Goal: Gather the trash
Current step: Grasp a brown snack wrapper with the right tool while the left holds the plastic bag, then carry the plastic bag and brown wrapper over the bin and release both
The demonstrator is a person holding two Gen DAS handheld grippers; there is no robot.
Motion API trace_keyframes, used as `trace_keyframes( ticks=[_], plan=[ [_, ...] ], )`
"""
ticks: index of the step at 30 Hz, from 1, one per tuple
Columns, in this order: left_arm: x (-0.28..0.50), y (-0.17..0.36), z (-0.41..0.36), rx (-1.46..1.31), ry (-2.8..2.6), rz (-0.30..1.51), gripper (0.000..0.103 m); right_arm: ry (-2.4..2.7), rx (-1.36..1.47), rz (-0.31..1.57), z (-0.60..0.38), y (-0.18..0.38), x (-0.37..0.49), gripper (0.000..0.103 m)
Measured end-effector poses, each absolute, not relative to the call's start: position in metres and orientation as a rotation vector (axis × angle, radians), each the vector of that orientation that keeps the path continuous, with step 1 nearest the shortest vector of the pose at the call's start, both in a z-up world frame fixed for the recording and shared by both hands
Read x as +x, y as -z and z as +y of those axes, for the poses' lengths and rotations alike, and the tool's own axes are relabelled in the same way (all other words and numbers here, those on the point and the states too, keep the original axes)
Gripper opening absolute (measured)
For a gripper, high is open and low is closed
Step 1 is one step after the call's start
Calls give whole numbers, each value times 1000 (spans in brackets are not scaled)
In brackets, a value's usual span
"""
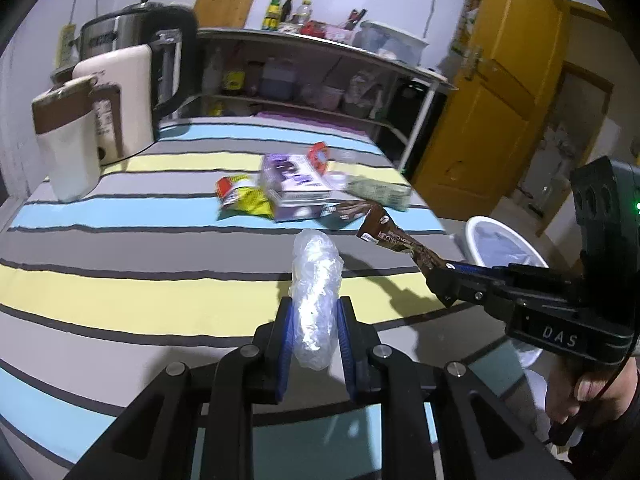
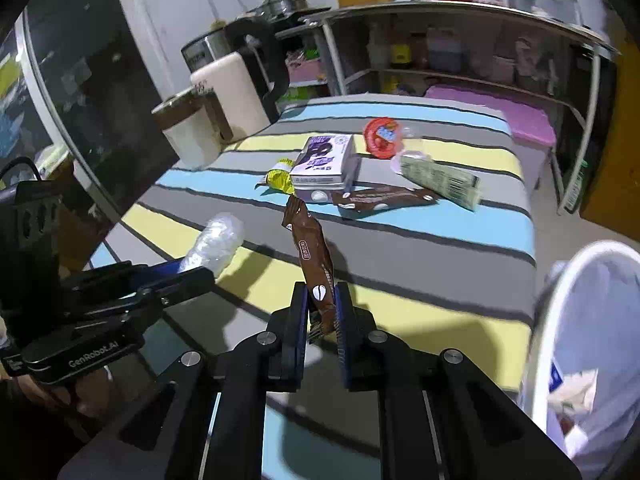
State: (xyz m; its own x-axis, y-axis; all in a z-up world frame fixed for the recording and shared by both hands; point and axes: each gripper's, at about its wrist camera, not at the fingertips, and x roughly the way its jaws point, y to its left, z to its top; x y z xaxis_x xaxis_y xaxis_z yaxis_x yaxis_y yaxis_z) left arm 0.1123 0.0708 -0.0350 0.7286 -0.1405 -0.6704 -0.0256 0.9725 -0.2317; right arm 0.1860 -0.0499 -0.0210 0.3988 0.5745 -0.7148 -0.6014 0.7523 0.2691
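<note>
Left tool [image 1: 314, 312] clenched on a crumpled clear plastic wad [image 1: 316, 300], glossy, roughly cylindrical; its lower end is hidden between the blue pads. Right tool [image 2: 322, 308] clenched on a brown coffee sachet [image 2: 310, 256], long, thin, creased foil with a white bean mark; its tail is tucked between the fingers. Both are held above the striped tabletop [image 1: 120, 240], a cloth of grey, yellow and blue bands.

At 3 o'clock of the right view, a white bin [image 2: 560, 300] with a pale liner, cut off by the frame edge; contents blurred.

Farther, toward 12 o'clock, the trash cluster lies on the cloth: a second brown sachet [image 2: 380, 198] flat, a purple carton [image 2: 324, 160], a yellow snack bag [image 2: 280, 178] partly behind the carton, a clear bottle [image 2: 436, 178] on its side, label unreadable, and a red round lid [image 2: 380, 136].

Beyond, at 10 o'clock, a cream kettle [image 2: 236, 96] with black handle.
</note>
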Motion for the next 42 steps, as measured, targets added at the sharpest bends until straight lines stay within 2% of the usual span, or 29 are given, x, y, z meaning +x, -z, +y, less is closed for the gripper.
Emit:
trace_keyframes(
  ticks=[19, 42],
  plan=[
    [108, 16, 2, -162, 169, 741, 21, -620, 88, 828, -131, -1, 152, 14],
    [155, 20, -88, -85, 369, 755, 21, -367, 212, 849, -240, 17, 156, 14]
  ],
)
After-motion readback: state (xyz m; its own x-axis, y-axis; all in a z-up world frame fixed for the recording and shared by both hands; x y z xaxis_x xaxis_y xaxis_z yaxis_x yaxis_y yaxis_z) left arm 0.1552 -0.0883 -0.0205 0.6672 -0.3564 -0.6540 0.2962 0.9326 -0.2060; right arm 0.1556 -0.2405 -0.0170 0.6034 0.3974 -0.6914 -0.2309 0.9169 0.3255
